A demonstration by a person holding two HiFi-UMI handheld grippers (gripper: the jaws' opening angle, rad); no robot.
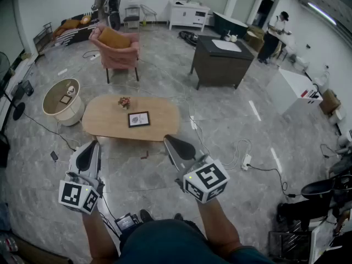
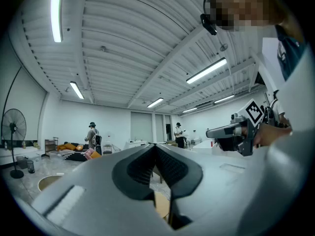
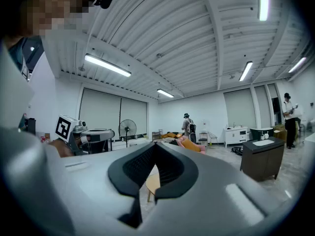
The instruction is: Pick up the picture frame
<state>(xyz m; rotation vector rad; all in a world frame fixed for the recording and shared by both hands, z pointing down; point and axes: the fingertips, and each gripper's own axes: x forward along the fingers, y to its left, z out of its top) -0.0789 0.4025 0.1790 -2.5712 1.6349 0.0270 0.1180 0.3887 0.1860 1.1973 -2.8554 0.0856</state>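
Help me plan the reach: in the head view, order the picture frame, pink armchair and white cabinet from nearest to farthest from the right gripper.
1. Picture frame, on the oval table just ahead of the right gripper.
2. Pink armchair, beyond the table, to the left.
3. White cabinet, farthest back, top centre.

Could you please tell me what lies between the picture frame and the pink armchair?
In the head view, a small flower pot stands on the wooden table just beyond the picture frame; then grey floor reaches the armchair.
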